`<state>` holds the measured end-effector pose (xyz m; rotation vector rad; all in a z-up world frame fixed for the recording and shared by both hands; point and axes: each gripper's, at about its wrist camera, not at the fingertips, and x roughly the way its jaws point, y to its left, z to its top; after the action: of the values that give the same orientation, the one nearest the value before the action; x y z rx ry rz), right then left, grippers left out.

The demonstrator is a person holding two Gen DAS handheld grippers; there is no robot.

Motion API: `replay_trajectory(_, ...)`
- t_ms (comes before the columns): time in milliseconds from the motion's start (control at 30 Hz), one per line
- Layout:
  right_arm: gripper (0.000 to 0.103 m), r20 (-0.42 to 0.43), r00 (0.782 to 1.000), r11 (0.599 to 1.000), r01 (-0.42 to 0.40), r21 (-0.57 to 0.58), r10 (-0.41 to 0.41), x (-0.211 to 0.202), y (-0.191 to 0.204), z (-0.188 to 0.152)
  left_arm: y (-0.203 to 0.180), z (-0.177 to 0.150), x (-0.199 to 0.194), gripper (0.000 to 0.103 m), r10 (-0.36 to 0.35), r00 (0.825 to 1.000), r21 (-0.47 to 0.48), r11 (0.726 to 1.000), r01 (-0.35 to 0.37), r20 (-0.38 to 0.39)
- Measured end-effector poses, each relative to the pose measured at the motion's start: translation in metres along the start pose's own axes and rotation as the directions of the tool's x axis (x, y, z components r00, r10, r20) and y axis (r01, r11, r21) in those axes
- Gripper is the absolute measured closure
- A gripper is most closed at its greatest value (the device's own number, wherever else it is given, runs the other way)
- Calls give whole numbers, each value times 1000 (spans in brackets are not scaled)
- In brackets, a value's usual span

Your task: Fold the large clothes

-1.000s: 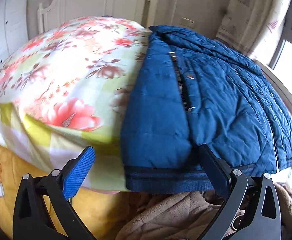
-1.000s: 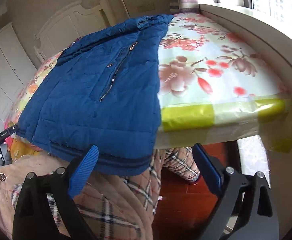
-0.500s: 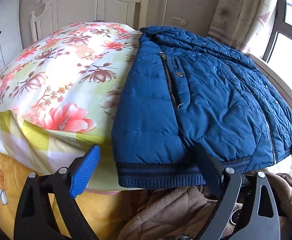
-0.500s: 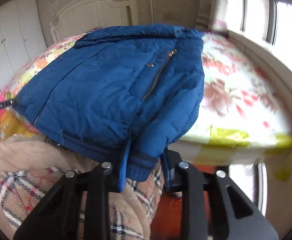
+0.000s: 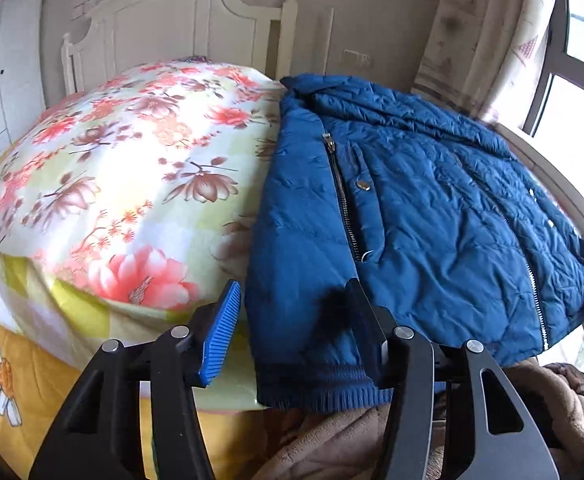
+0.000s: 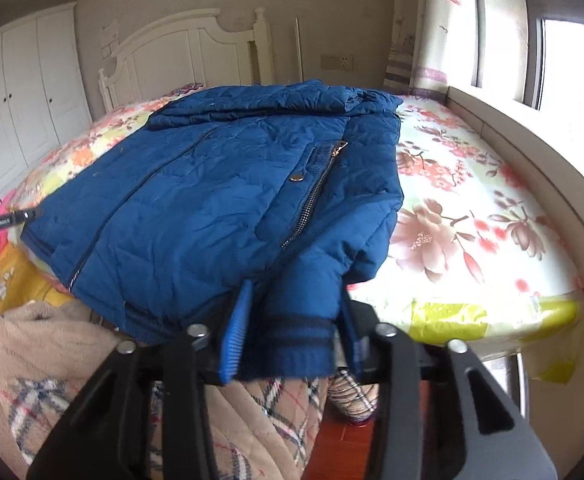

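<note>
A blue quilted jacket lies zipped-side up on the flowered bed, its ribbed hem hanging over the near edge. In the left wrist view my left gripper straddles the hem's left corner. Its jaws are closing, and a sliver of sheet still shows between the blue pad and the cloth. In the right wrist view my right gripper has the jacket's right hem corner bunched between its pads. Its jaws are opening, with the cloth still touching both pads.
A white headboard stands at the far end and a curtained window runs along the right. A person's beige plaid padded garment fills the near edge below the bed. White wardrobes stand at the left.
The left jaws have narrowed around the hem's left corner. The right gripper swung left onto the hem's right corner, clamped it tight, then widened a little with the cloth still between.
</note>
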<state>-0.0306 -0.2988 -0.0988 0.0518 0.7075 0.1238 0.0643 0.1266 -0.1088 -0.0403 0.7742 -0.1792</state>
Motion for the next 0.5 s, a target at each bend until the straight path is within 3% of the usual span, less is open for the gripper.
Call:
replay_trajectory(67, 49, -4, 1000, 1000, 3, -4, -3, 3, 1, -1, -4, 2, 6, 39, -2, 1000, 17, 1000, 2, -15)
replay_trajectory(167, 43, -12, 1000, 1000, 15, -5, -15, 10, 3, -1, -8, 1, 14, 35, 18, 999, 34, 999, -17, -31)
replay_trajectory(233, 41, -24, 1000, 1000, 11, 3, -11, 16, 0, -2, -4, -1, 14, 30, 11, 999, 14, 1000, -10, -34)
replay_trajectory(300, 41, -4, 1000, 1000, 7, -9, -7, 17, 0, -5, -4, -3, 18, 16, 56, 998, 28, 998, -55, -43)
replay_trajectory(367, 44, 1, 1000, 999, 27, -32, -27, 20, 3, -5, -3, -1, 21, 14, 75, 996, 24, 997, -74, -49)
replay_trajectory(400, 48, 5, 999, 998, 32, -49, -32, 21, 7, -6, -3, -1, 21, 20, 75, 996, 24, 997, -73, -56)
replay_trajectory(433, 61, 12, 999, 997, 32, -64, -31, 21, 10, -7, -5, 0, 17, 29, 45, 998, 32, 999, -44, -53)
replay_trajectory(467, 70, 22, 999, 996, 29, -83, -27, 18, 14, -10, -9, -1, 15, 53, 13, 999, 47, 999, -11, -51)
replay_trajectory(500, 73, 29, 999, 995, 29, -94, -27, 17, 16, -12, -15, -2, 13, 62, 3, 998, 70, 998, 1, -56)
